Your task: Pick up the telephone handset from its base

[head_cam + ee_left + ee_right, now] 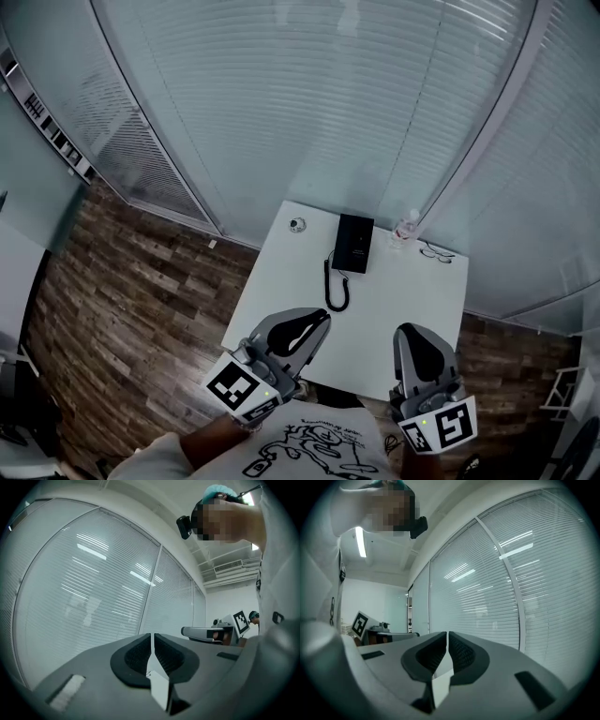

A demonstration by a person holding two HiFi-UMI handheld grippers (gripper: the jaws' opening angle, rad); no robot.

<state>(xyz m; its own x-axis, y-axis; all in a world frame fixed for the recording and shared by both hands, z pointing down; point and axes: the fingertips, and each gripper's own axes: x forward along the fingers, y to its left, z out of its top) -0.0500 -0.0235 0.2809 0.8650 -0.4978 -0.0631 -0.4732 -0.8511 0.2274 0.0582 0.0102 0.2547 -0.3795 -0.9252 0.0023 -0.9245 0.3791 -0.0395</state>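
The black telephone (353, 242) lies at the far middle of the white table (412, 300), its handset resting on the base as far as I can see. Its coiled cord (337, 289) loops toward me. My left gripper (322, 319) hovers over the table's near edge, shut, nothing between its jaws. To its right my right gripper (404, 331) is shut and empty too. Both are well short of the phone. The left gripper view shows the left gripper (152, 639) closed against the blinds; the right gripper view shows the right gripper (447, 637) likewise.
A small round object (297, 224) sits at the table's far left corner. A clear bottle (405, 230) and a pair of glasses (433, 251) lie right of the phone. Glass walls with blinds (309, 103) stand behind the table. Wood floor (141, 291) lies to the left.
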